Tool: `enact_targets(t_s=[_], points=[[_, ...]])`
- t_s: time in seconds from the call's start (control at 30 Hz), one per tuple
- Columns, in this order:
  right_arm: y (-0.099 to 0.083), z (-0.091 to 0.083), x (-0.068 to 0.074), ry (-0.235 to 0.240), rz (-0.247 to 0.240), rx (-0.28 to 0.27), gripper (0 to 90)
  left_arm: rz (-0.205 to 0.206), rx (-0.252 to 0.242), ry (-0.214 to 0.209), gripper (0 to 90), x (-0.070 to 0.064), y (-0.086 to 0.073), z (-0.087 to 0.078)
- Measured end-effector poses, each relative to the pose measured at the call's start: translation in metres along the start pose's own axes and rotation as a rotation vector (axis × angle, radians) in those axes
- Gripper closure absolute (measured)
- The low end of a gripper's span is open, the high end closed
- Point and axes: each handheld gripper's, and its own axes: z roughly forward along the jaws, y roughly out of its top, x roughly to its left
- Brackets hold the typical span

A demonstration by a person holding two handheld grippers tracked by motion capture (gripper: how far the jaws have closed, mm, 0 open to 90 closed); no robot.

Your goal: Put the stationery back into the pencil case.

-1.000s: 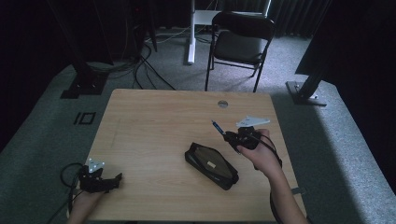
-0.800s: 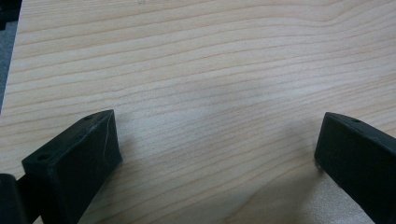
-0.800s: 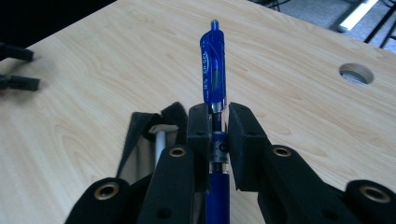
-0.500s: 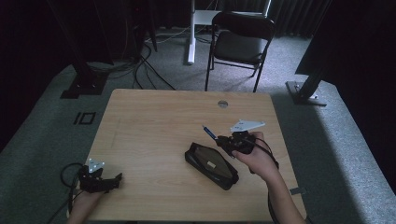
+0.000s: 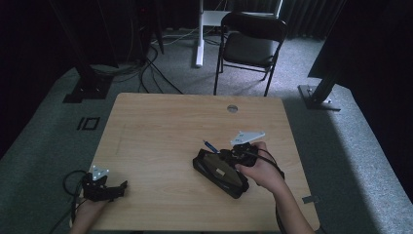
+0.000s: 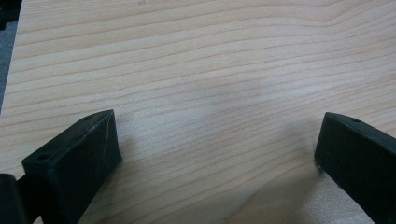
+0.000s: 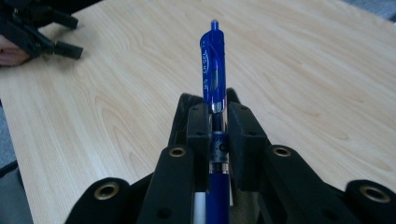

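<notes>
A blue retractable pen (image 7: 212, 65) stands clamped between the jaws of my right gripper (image 7: 218, 126), which is shut on its barrel. From above, the pen (image 5: 210, 145) pokes out to the far left of the right gripper (image 5: 222, 154), just above the far end of a black pencil case (image 5: 219, 171) lying slantwise on the wooden table (image 5: 160, 126). My left gripper (image 5: 121, 189) rests at the table's near left corner. Its jaws are spread wide over bare wood (image 6: 217, 149), with nothing between the fingers (image 6: 79, 158).
A black folding chair (image 5: 253, 44) stands beyond the table's far edge, with cables (image 5: 156, 73) and stand bases (image 5: 316, 97) on the grey floor. A round grommet (image 5: 232, 108) sits near the table's far edge. The left gripper (image 7: 42, 32) appears at the right gripper view's top left.
My right gripper has carried the pen left and toward the person, from beside the case to over its far end. The left gripper has stayed where it was.
</notes>
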Motion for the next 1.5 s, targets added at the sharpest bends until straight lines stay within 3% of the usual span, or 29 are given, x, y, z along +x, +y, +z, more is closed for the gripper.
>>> enact_targets(t_s=[0.27,0.97,1.5], points=[[-0.006,0.016,0.004,0.018,-0.015,0.052,79.5,-0.001,0.0,0.0,0.3,0.0,0.0,0.0],[-0.025,0.045,-0.004,0.018,0.002,0.175,79.5,0.0,0.001,0.0,0.3,0.0,0.0,0.0],[-0.027,0.059,-0.005,0.007,0.003,0.223,79.5,0.0,0.001,0.0,0.3,0.0,0.0,0.0]])
